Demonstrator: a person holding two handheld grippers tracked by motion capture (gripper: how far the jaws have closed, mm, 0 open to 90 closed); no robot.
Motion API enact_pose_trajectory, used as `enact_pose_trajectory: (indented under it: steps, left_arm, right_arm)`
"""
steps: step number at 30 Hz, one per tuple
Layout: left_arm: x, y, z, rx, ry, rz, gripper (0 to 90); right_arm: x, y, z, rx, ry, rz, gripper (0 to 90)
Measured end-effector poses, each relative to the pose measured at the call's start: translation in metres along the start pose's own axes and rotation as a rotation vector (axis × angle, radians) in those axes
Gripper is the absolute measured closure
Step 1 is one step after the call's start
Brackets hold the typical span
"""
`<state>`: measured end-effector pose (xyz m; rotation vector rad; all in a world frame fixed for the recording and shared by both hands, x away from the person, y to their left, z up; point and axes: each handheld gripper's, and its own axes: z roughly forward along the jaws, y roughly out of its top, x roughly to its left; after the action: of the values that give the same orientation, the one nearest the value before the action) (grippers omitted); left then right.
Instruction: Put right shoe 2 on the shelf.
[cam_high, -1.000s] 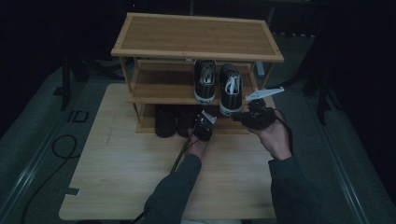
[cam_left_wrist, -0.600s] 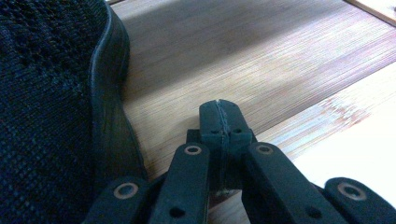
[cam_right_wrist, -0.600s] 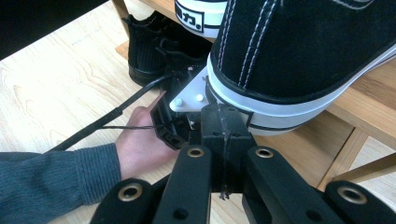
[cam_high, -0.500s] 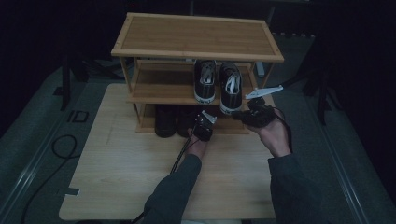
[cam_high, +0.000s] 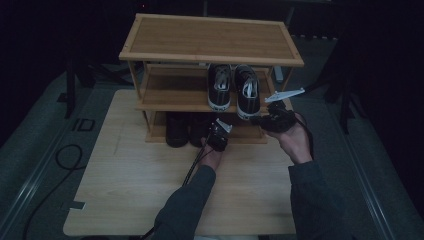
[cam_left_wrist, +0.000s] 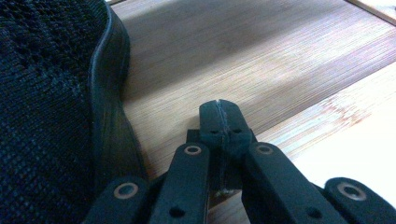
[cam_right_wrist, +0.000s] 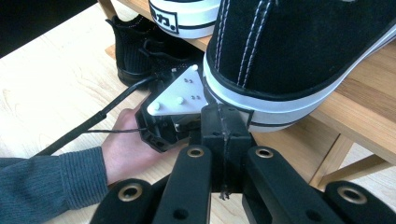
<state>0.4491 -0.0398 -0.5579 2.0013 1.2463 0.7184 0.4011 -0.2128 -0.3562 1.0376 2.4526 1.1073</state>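
Both grippers we keep pinched together and empty: the right gripper (cam_high: 260, 120) noses at the heel of the sneaker (cam_high: 248, 95) on the rack's (cam_high: 210, 42) middle shelf, likely to nudge it square beside its mate (cam_high: 219, 90), while the left gripper (cam_high: 215, 135) waits low beside the black shoe (cam_left_wrist: 51, 102) on the bottom shelf (cam_left_wrist: 243, 56).
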Motion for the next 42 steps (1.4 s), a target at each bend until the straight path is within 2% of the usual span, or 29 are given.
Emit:
enact_pose_trajectory:
  steps: [13, 21, 30, 38, 42]
  left_arm:
    - [0.001, 0.0, 0.0, 0.006, -0.004, 0.005, 89.7]
    - [0.0, 0.0, 0.0, 0.001, -0.008, 0.0, 89.7]
    - [0.0, 0.0, 0.0, 0.001, -0.006, 0.001, 89.8]
    - [0.0, 0.0, 0.0, 0.002, -0.004, -0.006, 89.7]
    - [0.001, 0.0, 0.0, 0.01, -0.011, 0.005, 89.7]
  right_arm:
    - [0.0, 0.01, 0.014, 0.007, 0.025, -0.001, 90.0]
    - [-0.005, 0.009, 0.011, 0.006, 0.005, 0.005, 90.0]
    - [-0.01, 0.009, 0.013, 0.001, 0.01, 0.012, 90.0]
    - [-0.006, 0.015, 0.02, 0.009, 0.008, 0.0, 90.0]
    - [-0.004, 0.017, 0.022, 0.014, 0.01, -0.004, 90.0]
